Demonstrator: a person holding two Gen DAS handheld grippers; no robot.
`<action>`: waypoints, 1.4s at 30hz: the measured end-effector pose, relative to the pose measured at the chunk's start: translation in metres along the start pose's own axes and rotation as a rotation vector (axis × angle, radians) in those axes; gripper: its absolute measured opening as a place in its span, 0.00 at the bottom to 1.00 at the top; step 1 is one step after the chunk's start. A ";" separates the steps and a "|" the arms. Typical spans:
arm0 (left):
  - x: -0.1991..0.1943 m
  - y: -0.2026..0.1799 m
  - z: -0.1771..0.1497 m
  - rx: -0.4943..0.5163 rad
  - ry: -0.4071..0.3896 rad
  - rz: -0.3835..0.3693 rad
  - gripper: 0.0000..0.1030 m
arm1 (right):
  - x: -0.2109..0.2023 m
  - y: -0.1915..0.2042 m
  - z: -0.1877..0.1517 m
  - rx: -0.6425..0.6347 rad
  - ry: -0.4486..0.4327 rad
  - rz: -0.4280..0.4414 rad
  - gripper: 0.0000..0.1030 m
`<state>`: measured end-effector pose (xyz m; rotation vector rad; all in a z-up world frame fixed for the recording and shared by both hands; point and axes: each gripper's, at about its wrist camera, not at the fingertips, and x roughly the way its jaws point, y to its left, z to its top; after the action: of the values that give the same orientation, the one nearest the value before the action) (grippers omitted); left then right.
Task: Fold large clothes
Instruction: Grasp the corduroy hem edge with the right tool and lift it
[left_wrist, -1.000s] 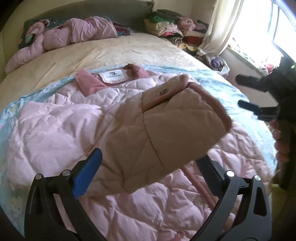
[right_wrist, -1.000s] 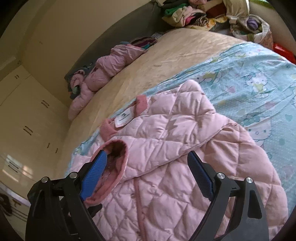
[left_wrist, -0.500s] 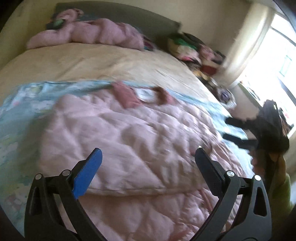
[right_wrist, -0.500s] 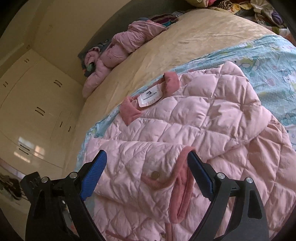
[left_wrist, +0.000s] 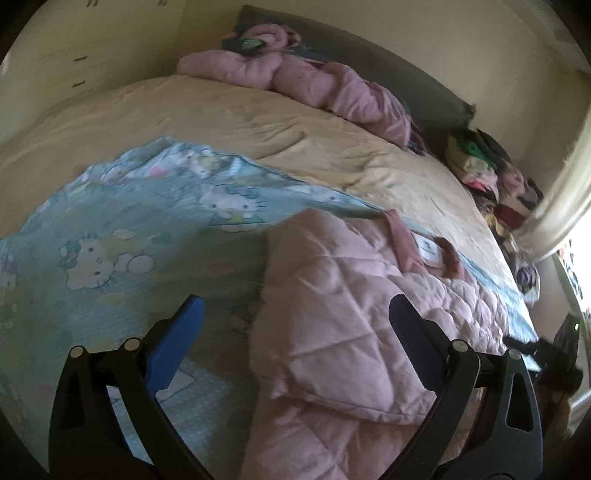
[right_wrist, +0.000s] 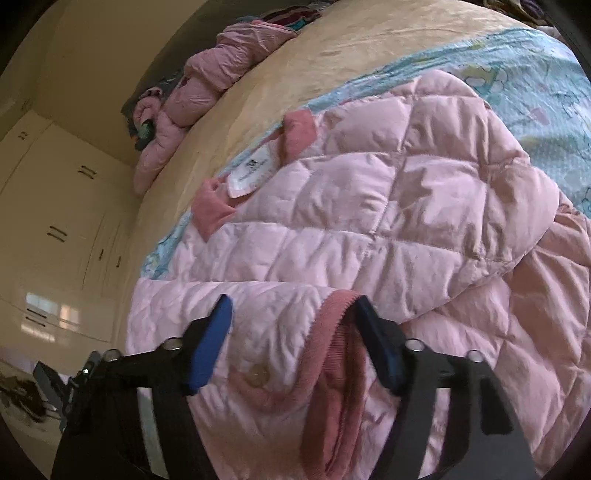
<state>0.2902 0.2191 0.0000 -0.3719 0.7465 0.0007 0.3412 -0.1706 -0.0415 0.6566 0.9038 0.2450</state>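
The pink quilted jacket (right_wrist: 369, 206) lies on the cartoon sheet (left_wrist: 122, 229) of the bed. A second ago the left gripper (left_wrist: 295, 314) carried a sleeve; now it hangs wide open and empty, the sleeve laid across the body, so that fold looks done. The right gripper (right_wrist: 291, 317) is closing around the sleeve cuff (right_wrist: 332, 339). Only the right view shows the cuff; only the left shows the clothes pile (left_wrist: 491, 177).
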 end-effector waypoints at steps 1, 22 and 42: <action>0.000 0.003 0.001 -0.011 -0.003 0.002 0.91 | 0.003 -0.002 -0.001 0.001 -0.002 -0.006 0.46; 0.031 -0.001 -0.003 -0.077 0.016 -0.088 0.91 | -0.092 0.093 0.026 -0.513 -0.392 -0.061 0.06; 0.114 -0.065 -0.049 0.256 0.236 -0.047 0.66 | -0.026 0.044 0.066 -0.495 -0.367 -0.278 0.05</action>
<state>0.3500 0.1275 -0.0874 -0.1457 0.9591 -0.1838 0.3809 -0.1763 0.0320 0.1037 0.5396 0.0863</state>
